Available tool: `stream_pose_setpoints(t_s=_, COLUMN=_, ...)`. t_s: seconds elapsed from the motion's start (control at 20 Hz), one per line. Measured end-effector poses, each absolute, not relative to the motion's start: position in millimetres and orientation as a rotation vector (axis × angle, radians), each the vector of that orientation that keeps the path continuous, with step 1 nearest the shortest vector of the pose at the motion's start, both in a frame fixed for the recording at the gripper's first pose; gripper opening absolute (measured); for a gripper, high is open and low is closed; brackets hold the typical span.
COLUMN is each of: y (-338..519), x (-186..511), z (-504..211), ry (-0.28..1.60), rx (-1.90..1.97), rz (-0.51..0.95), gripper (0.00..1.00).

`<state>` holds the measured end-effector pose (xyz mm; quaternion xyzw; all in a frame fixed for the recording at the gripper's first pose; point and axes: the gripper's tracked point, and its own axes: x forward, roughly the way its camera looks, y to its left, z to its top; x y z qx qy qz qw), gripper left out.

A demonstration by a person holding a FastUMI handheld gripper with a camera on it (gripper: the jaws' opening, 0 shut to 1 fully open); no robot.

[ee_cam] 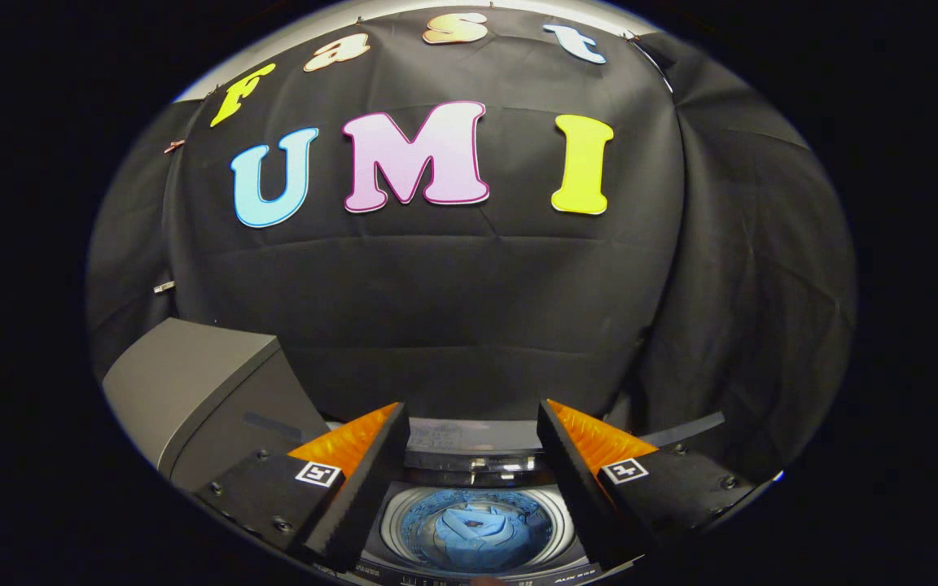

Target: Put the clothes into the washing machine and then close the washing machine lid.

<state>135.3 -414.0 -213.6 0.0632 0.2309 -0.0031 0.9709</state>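
The blue clothes (473, 527) lie bunched at the bottom of the washing machine's drum (404, 521), seen straight down through its round opening, with the pale ring of the tub curving around them. The washing machine (469, 456) sits low, directly under the gripper (473, 419), and the cloth shows in the gap between its two fingers. Those fingers stand spread wide apart with nothing between them but air, so the claw is released and holds no garment. Beyond the drum runs the machine's rear panel, glossy and catching a few glints of light. To the left of the fingers the grey lid (192, 391) stands raised and swung aside, its flat face tilted up, so the machine is open. Behind everything hangs the booth's wall (469, 309) of black cloth, creased in long folds.
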Motion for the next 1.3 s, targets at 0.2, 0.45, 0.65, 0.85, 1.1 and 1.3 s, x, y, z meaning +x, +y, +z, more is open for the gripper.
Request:
stream_pose_setpoints(t_s=0.2, y=-402, x=98, z=-254, ry=0.629, rx=0.167, rz=0.051, gripper=0.98)
stream_pose_setpoints(t_s=0.45, y=-411, x=32, z=-309, ry=0.840, rx=0.179, rz=0.016, gripper=0.99)
stream_pose_setpoints(t_s=0.65, y=-403, x=36, z=-306, ry=0.823, rx=0.163, rz=0.026, gripper=0.99)
stream_pose_setpoints(t_s=0.85, y=-395, x=46, z=-268, ry=0.714, rx=0.147, rz=0.013, gripper=0.99)
stream_pose_setpoints(t_s=1.1, y=-386, x=68, z=-197, ry=0.534, rx=0.153, rz=-0.019, gripper=0.99)
stream_pose_setpoints(t_s=1.3, y=-372, x=73, z=-117, ry=0.330, rx=0.151, rz=-0.049, gripper=0.99)
